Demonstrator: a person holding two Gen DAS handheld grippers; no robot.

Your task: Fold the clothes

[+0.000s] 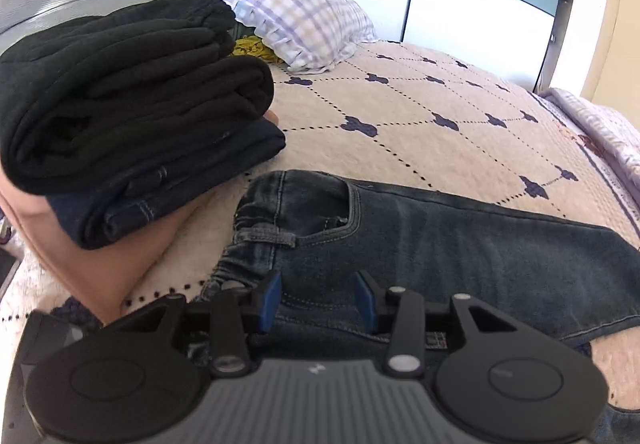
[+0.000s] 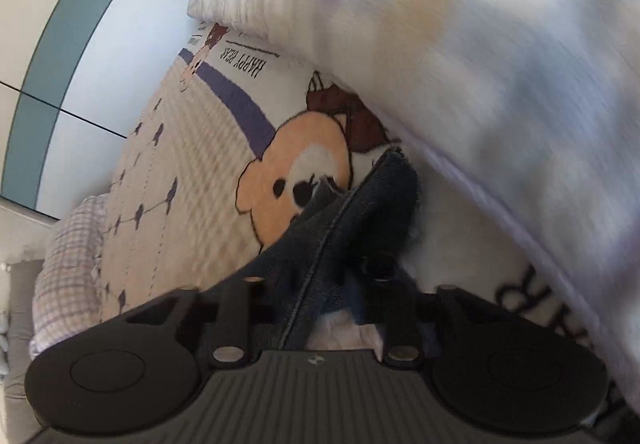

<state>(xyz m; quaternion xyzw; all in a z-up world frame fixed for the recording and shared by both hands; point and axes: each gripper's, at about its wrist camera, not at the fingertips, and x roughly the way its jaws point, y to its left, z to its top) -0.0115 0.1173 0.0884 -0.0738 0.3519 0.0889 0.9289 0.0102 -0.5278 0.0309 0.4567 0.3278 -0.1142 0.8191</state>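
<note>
We find left tongs apart over jeans, right tongs clamped on the hem; uneven pull risks skewing the fold.

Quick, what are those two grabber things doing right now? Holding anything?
Left gripper: open, fingers apart over the waist of the jeans, gripping nothing.
Right gripper: jeans leg between its fingers; cannot tell if it is clamped.
</note>
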